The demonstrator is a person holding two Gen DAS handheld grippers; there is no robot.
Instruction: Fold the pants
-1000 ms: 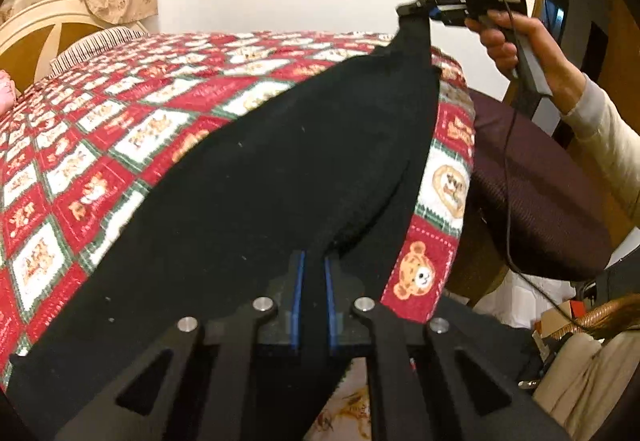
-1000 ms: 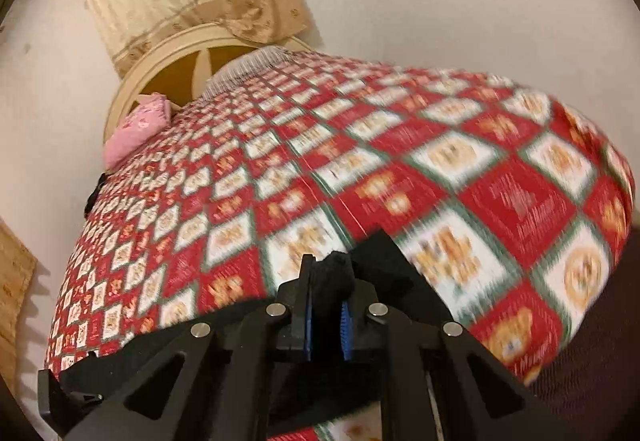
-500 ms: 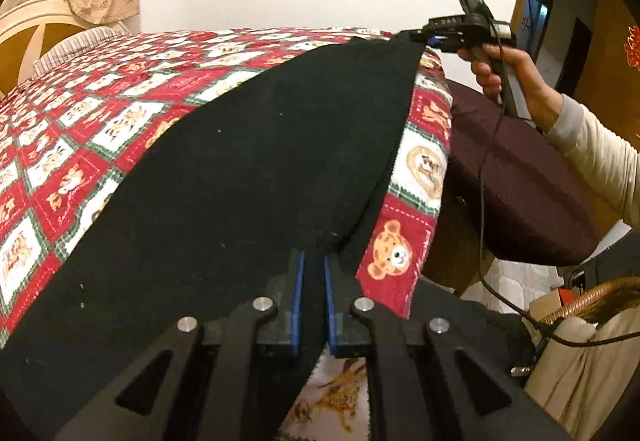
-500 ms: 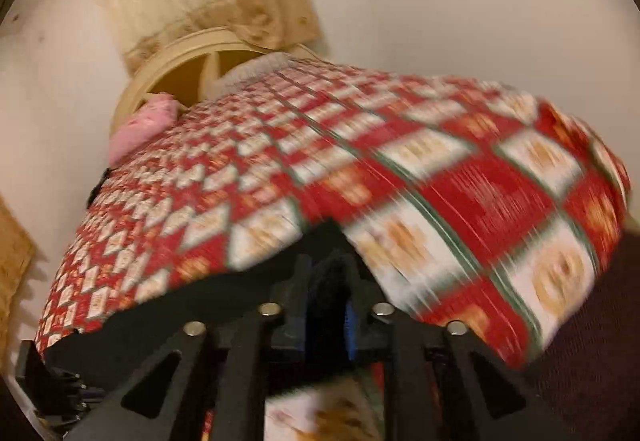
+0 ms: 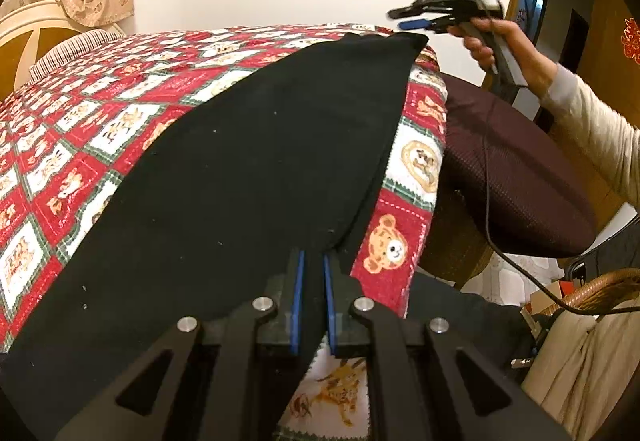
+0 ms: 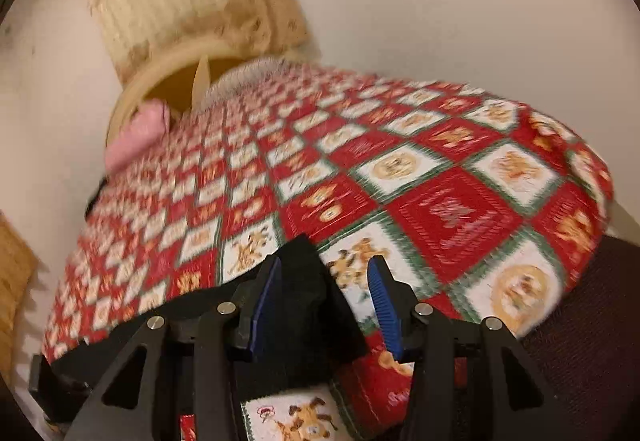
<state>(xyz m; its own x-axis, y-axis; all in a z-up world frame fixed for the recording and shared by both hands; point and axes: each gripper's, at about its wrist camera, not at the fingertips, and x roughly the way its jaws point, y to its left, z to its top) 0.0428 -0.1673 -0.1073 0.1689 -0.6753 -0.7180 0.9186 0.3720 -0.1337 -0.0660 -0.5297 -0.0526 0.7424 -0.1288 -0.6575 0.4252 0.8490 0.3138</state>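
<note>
1. Pants [image 5: 248,161], black, lie spread flat across the near end of the bed, on a red, white and green bedspread [image 5: 60,145] printed with bears.
2. The left tool [image 5: 312,295] is clamped on the near edge of the pants; black cloth fills the narrow gap between its blue pads [image 5: 297,305].
3. From that pinch, the fabric runs away in a broad wedge to a far corner near the bed's right edge.
4. The right tool [image 5: 414,19] floats just above and beside that far corner, its jaws parted and nothing between them; the cloth lies loose on the bedspread below.
5. The left wrist view alone shows the right hand [image 5: 508,49] on the tool's handle, its trailing cable, and a dark brown cushioned seat [image 5: 520,177] beside the bed.
6. The right wrist view, blurred, shows the pants corner [image 6: 308,293] lying between the spread blue pads [image 6: 384,301], close against the left pad and apart from the right.
7. That view alone shows a pink pillow [image 6: 138,133] by the cream headboard [image 6: 160,73] at the far end of the bed.
</note>
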